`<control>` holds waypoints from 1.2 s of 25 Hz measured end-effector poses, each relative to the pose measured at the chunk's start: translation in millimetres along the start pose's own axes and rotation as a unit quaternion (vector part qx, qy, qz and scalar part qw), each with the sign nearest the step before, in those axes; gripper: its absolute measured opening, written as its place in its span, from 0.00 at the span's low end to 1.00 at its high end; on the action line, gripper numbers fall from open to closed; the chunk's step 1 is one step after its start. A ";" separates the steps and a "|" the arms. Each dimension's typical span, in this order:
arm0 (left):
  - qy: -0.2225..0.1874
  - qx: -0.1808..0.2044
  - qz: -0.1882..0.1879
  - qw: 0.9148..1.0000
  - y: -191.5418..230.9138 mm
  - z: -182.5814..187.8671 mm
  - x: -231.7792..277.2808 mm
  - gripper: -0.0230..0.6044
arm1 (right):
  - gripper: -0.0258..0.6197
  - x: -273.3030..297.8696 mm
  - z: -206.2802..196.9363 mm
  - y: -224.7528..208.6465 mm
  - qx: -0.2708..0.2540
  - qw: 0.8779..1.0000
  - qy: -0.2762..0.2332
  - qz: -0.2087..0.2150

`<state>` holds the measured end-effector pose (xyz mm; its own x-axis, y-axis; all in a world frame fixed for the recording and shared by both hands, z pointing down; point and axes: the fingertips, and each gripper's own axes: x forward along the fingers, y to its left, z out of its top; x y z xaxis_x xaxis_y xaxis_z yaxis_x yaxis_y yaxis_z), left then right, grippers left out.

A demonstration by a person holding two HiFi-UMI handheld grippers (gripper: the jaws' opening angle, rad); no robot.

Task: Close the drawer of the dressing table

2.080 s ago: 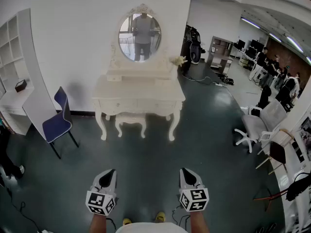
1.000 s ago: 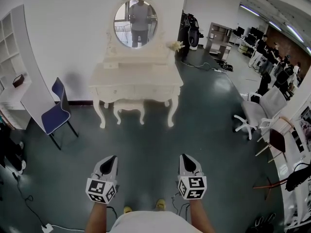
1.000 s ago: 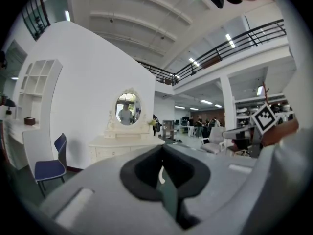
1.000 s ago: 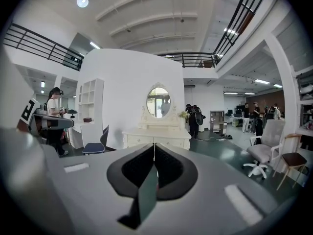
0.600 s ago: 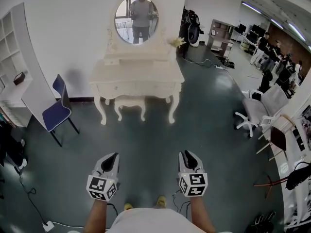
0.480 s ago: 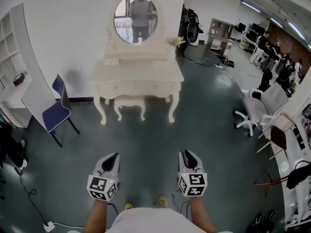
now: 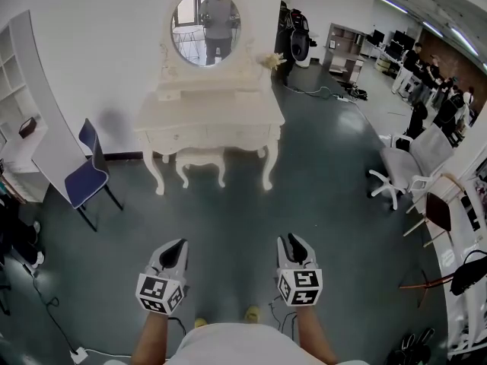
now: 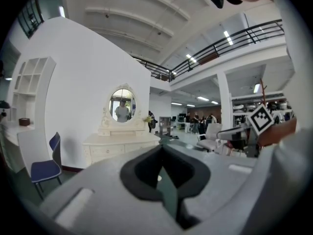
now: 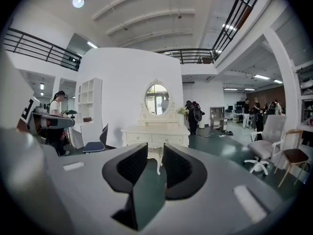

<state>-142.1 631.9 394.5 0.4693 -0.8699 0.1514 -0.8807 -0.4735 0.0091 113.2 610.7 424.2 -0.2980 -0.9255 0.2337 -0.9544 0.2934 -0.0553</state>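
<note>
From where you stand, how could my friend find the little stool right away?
Look to the white wall for the cream dressing table with the oval mirror. The stool sits low at its front, between its front legs. It is cream with curvy legs, unlike the blue chair beside the table.

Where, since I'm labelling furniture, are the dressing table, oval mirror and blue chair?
dressing table [image 7: 209, 112], head view, bare tabletop
oval mirror [image 7: 204, 27], head view, centre of glass
blue chair [image 7: 82, 185], head view, seat
</note>
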 end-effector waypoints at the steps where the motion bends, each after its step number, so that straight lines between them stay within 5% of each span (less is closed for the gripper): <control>1: 0.001 0.001 0.001 1.000 -1.8 0.1 5.8 0.03 | 0.17 2.6 0.1 -5.3 0.001 1.000 0.000 0.001; 16: 0.018 0.015 0.010 1.000 -50.9 -7.7 106.2 0.03 | 0.17 48.2 -17.9 -104.9 0.009 1.000 0.013 0.020; 30: 0.027 -0.012 0.005 1.000 28.4 -20.9 223.7 0.03 | 0.17 183.6 -3.1 -135.2 0.011 1.000 0.021 0.014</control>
<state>-63.5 426.8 449.2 0.4564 -0.8661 0.2040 -0.8872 -0.4603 0.0310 187.6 401.9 477.6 -0.3236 -0.9064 0.2715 -0.9462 0.3126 -0.0842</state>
